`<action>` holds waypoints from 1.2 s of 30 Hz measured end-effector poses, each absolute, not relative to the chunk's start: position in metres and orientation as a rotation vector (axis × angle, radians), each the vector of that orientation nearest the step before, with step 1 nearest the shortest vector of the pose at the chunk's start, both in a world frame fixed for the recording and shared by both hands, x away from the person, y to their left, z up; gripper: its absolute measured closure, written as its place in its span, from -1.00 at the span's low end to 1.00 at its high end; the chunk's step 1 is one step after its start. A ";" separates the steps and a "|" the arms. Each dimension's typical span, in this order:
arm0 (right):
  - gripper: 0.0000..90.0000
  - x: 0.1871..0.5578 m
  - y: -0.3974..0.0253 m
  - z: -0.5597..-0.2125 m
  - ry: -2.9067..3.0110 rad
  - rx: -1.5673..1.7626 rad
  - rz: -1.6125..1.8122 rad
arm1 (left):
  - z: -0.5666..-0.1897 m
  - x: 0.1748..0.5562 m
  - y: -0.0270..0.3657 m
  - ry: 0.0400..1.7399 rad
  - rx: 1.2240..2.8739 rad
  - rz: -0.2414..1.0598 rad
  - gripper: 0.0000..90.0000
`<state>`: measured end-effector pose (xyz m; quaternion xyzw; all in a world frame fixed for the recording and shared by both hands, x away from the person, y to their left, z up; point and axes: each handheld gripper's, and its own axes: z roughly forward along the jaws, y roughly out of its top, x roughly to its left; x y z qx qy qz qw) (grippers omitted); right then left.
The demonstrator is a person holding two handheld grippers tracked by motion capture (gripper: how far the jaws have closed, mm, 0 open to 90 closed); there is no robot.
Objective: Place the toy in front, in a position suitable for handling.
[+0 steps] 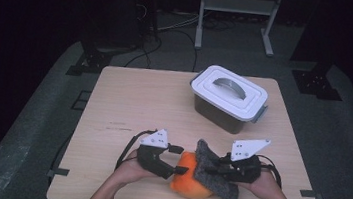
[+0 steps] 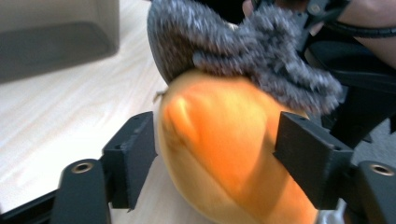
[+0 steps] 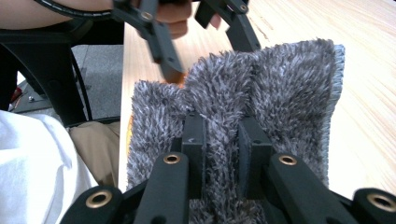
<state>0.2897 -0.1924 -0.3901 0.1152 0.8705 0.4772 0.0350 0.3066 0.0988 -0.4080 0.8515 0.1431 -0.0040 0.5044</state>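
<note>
A rounded orange soft object (image 1: pixel 186 185) lies near the table's front edge. My left gripper (image 1: pixel 180 160) is shut on it from the left. In the left gripper view its two black jaws press against both sides of the orange object (image 2: pixel 219 140). A grey fuzzy cloth (image 1: pixel 219 181) drapes over the object's right side. My right gripper (image 1: pixel 211 167) is shut on a raised fold of that cloth (image 3: pixel 224 107). In the left gripper view the cloth (image 2: pixel 243 42) covers the far top of the orange object.
A grey box with a white handled lid (image 1: pixel 229 93) stands at the back right of the wooden table (image 1: pixel 133 104). The table's front edge lies just below both hands. A metal stand (image 1: pixel 238 6) and cables are on the floor beyond.
</note>
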 end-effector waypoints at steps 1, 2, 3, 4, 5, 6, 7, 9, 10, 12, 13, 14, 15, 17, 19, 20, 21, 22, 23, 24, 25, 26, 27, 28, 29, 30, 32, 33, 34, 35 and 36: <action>0.66 0.290 -0.194 -0.390 2.679 0.360 1.468 | -0.409 0.306 0.098 0.342 2.058 -0.024 -0.36; 0.66 0.291 -0.195 -0.390 2.679 0.363 1.470 | -0.410 0.306 0.097 0.328 2.056 -0.036 -0.26; 0.66 0.291 -0.195 -0.389 2.683 0.361 1.469 | -0.411 0.305 0.096 0.314 2.060 -0.028 -0.19; 0.66 0.290 -0.195 -0.388 2.679 0.354 1.468 | -0.410 0.304 0.095 0.304 2.062 -0.018 -0.15; 0.67 0.289 -0.195 -0.385 2.657 0.351 1.467 | -0.410 0.303 0.094 0.292 2.061 -0.016 -0.12; 0.67 0.288 -0.195 -0.382 2.632 0.358 1.475 | -0.409 0.301 0.094 0.271 2.062 -0.012 -0.10; 0.67 0.287 -0.195 -0.379 2.604 0.358 1.501 | -0.408 0.300 0.093 0.251 2.059 -0.010 -0.09; 0.67 0.285 -0.192 -0.374 2.572 0.359 1.522 | -0.407 0.296 0.089 0.207 2.062 0.004 -0.09; 0.67 0.285 -0.189 -0.374 2.573 0.344 1.506 | -0.406 0.294 0.088 0.194 2.070 0.015 -0.10; 0.67 0.284 -0.185 -0.378 2.598 0.334 1.471 | -0.406 0.294 0.088 0.192 2.088 0.028 -0.11; 0.67 0.285 -0.185 -0.380 2.604 0.328 1.470 | -0.407 0.295 0.089 0.195 2.090 0.028 -0.11; 0.67 0.285 -0.186 -0.381 2.612 0.337 1.473 | -0.408 0.296 0.090 0.202 2.087 0.022 -0.11; 0.67 0.287 -0.187 -0.381 2.621 0.333 1.463 | -0.408 0.297 0.091 0.211 2.085 0.021 -0.11; 0.67 0.288 -0.192 -0.383 2.652 0.340 1.434 | -0.409 0.299 0.093 0.221 2.089 0.015 -0.12; 0.67 0.289 -0.196 -0.385 2.668 0.356 1.438 | -0.410 0.300 0.093 0.227 2.088 0.014 -0.11; 0.67 0.289 -0.197 -0.387 2.671 0.363 1.444 | -0.410 0.300 0.093 0.232 2.091 0.018 -0.11; 0.67 0.290 -0.197 -0.387 2.669 0.371 1.450 | -0.409 0.301 0.093 0.236 2.095 0.022 -0.12; 0.67 0.290 -0.196 -0.388 2.673 0.373 1.452 | -0.409 0.301 0.093 0.244 2.098 0.025 -0.13; 0.67 0.290 -0.195 -0.389 2.676 0.369 1.448 | -0.409 0.301 0.093 0.257 2.096 0.024 -0.14; 0.67 0.290 -0.195 -0.389 2.679 0.367 1.447 | -0.408 0.301 0.093 0.265 2.091 0.016 -0.16; 0.67 0.290 -0.195 -0.389 2.679 0.367 1.445 | -0.408 0.301 0.093 0.263 2.085 0.007 -0.15; 0.67 0.290 -0.195 -0.389 2.680 0.367 1.446 | -0.408 0.299 0.092 0.251 2.085 0.011 -0.13; 0.67 0.290 -0.195 -0.389 2.688 0.371 1.452 | -0.408 0.298 0.091 0.240 2.088 0.011 -0.12; 0.66 0.290 -0.195 -0.390 2.691 0.372 1.458 | -0.407 0.297 0.090 0.228 2.092 0.015 -0.11; 0.66 0.289 -0.196 -0.389 2.683 0.366 1.460 | -0.407 0.296 0.089 0.216 2.091 0.020 -0.10; 0.66 0.289 -0.196 -0.387 2.663 0.367 1.466 | -0.406 0.296 0.089 0.203 2.096 0.027 -0.10; 0.66 0.288 -0.194 -0.383 2.617 0.371 1.502 | -0.406 0.294 0.089 0.173 2.088 0.019 -0.10; 0.66 0.288 -0.193 -0.381 2.601 0.369 1.518 | -0.406 0.293 0.088 0.155 2.090 0.023 -0.10; 0.66 0.288 -0.191 -0.380 2.593 0.372 1.514 | -0.405 0.293 0.087 0.153 2.094 0.029 -0.10; 0.66 0.288 -0.189 -0.381 2.598 0.370 1.505 | -0.405 0.293 0.088 0.161 2.099 0.027 -0.11; 0.66 0.289 -0.188 -0.382 2.603 0.371 1.494 | -0.405 0.295 0.088 0.184 2.096 0.012 -0.14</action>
